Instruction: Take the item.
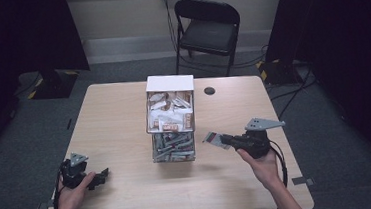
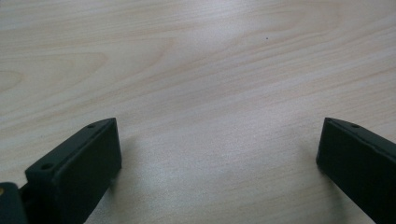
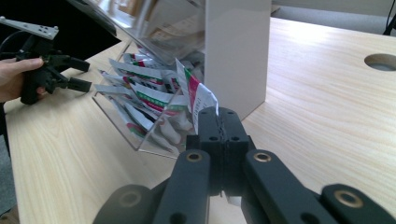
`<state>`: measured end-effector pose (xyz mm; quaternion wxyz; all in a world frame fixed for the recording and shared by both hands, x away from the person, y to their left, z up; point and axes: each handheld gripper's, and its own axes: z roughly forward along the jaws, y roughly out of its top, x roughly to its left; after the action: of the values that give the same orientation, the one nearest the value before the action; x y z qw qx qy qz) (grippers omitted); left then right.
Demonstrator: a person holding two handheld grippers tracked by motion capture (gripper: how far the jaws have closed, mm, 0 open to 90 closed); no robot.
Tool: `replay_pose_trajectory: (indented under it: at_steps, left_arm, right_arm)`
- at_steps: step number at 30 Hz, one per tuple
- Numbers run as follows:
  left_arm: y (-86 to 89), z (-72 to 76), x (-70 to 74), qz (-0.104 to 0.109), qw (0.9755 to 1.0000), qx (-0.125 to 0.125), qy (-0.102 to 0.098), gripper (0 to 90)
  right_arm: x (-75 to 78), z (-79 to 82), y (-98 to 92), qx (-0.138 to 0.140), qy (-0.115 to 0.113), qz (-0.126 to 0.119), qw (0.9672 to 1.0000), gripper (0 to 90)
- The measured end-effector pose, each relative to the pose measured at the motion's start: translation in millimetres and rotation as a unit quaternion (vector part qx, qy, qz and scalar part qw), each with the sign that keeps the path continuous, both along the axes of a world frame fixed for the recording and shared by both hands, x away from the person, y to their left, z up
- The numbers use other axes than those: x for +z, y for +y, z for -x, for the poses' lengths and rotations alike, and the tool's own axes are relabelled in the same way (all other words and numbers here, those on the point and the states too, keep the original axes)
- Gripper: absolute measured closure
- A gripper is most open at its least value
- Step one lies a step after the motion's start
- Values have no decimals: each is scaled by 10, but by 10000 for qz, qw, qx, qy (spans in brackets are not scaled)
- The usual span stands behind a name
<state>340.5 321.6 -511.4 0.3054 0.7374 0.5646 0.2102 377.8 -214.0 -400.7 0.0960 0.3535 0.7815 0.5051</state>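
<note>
The sachet (image 3: pixel 198 100) is sitting pinched between my right gripper (image 3: pixel 219 122)'s closed jaws, just beside the clear dispenser (image 1: pixel 171 118) at the table's (image 1: pixel 120 124) middle, right of its lower bin of packets (image 1: pixel 173 146). I'm holding my left gripper (image 2: pixel 219 154) low over bare wood near the left edge, jaws standing wide apart, gripping nothing.

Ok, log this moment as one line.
right gripper: shut on packet | left gripper: open, on table | dispenser: stocked
</note>
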Motion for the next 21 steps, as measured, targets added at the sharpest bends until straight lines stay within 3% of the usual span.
replay_pose_trajectory:
  at_steps: [21]
  left_arm:
    - [0,0,0,-2,10000,0,0,0]
  right_arm:
    - [-367,-171,56,-120,480,341,9982,899]
